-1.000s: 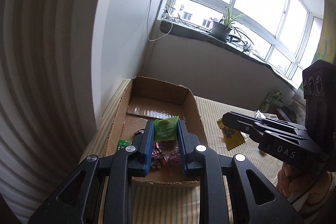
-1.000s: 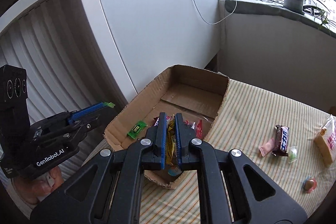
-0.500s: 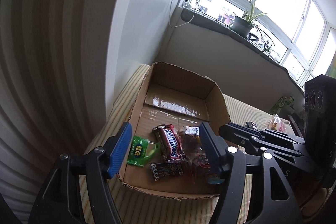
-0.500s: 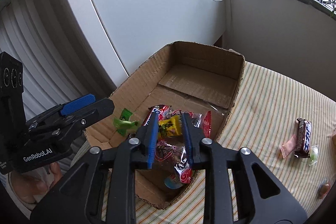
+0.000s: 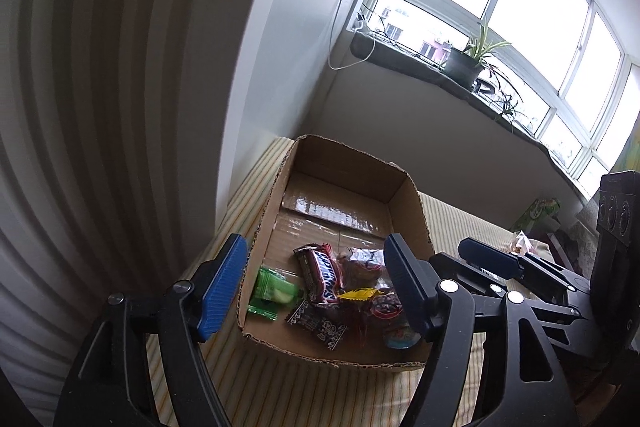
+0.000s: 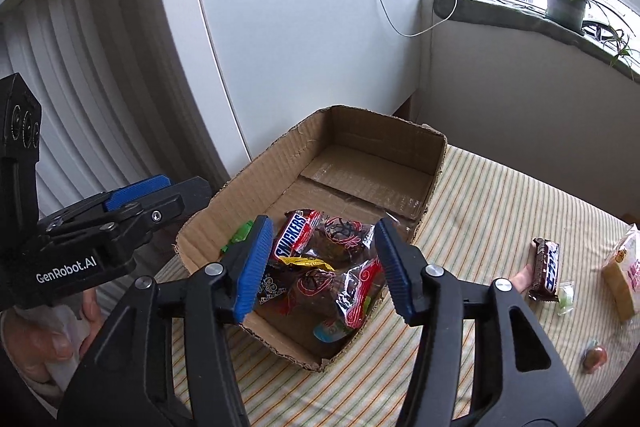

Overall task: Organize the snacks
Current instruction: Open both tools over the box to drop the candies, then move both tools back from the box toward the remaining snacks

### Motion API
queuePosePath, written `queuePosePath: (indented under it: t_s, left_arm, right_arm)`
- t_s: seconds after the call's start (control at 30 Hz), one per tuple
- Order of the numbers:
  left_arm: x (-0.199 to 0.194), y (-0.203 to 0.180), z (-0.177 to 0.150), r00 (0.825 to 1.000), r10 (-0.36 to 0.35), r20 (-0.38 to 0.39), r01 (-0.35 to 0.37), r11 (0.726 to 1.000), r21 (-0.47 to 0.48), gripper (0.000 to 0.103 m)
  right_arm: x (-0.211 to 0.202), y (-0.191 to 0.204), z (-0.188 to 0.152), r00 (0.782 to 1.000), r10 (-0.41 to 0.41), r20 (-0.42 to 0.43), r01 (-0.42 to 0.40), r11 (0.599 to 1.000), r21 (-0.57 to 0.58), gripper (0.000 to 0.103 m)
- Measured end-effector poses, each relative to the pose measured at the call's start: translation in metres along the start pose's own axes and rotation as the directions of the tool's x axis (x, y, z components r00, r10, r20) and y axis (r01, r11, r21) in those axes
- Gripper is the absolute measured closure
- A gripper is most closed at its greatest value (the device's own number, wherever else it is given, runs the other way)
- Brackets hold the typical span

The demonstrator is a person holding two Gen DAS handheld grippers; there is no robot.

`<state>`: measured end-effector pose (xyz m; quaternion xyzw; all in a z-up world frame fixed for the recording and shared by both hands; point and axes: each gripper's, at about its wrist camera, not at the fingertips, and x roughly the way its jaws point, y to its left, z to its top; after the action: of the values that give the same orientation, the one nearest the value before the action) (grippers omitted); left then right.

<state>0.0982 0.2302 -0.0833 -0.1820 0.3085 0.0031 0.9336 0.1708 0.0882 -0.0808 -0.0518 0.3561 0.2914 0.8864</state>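
An open cardboard box (image 5: 340, 155) (image 6: 384, 125) lies on the striped table and holds several snacks at its near end: a Snickers bar (image 5: 322, 277) (image 6: 294, 233), a green packet (image 5: 274, 289) (image 6: 240, 233), a yellow packet (image 5: 358, 294) (image 6: 306, 261) and red-and-clear wrapped sweets (image 6: 356, 285). My left gripper (image 5: 314, 281) is open and empty above the box's near end. My right gripper (image 6: 322, 263) is also open and empty above the same pile. Each gripper shows in the other's view, the right gripper (image 5: 500, 265) and the left gripper (image 6: 132, 197).
On the table right of the box lie a chocolate bar (image 6: 545, 269), a pink wrapper (image 6: 522, 277), a small green sweet (image 6: 565, 299), a beige bag (image 6: 622, 273) and a round brown sweet (image 6: 595, 358). A white wall panel and radiator stand left; a windowsill with a plant (image 6: 568, 1) is behind.
Both grippers opened. The left let go of the green packet and the right let go of the yellow packet; both packets now lie in the box. Both grippers moved closer over it.
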Motion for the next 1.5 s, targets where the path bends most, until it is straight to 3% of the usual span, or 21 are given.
queuePosePath:
  t_s: [0.23, 0.4, 0.6, 0.9, 1.13, 1.5]
  left_arm:
    - [-0.006, -0.025, -0.001, 1.000, 0.011, 0.006, -0.012, 0.999, 0.040, 0.032]
    - [0.002, -0.064, -0.003, 1.000, -0.004, -0.006, 0.004, 0.995, 0.098, 0.032]
    - [0.018, -0.134, -0.012, 0.997, -0.064, -0.047, 0.071, 0.980, 0.185, 0.032]
    - [0.028, -0.224, -0.037, 0.984, -0.140, -0.111, 0.168, 0.936, 0.309, 0.032]
    - [0.024, -0.257, -0.049, 0.979, -0.157, -0.128, 0.194, 0.912, 0.362, 0.032]
    - [0.031, -0.259, -0.048, 0.978, -0.159, -0.133, 0.197, 0.912, 0.359, 0.032]
  right_arm:
    - [-0.025, -0.030, -0.013, 0.999, -0.034, 0.030, 0.033, 0.998, 0.046, 0.047]
    - [-0.052, -0.074, -0.032, 0.996, -0.077, 0.047, 0.072, 0.992, 0.108, 0.047]
    - [-0.098, -0.145, -0.063, 0.984, -0.167, 0.069, 0.149, 0.965, 0.214, 0.047]
    - [-0.168, -0.233, -0.115, 0.954, -0.293, 0.067, 0.251, 0.900, 0.355, 0.047]
    - [-0.185, -0.244, -0.127, 0.949, -0.306, 0.077, 0.257, 0.891, 0.374, 0.047]
    - [-0.171, -0.246, -0.125, 0.950, -0.306, 0.055, 0.266, 0.891, 0.367, 0.047]
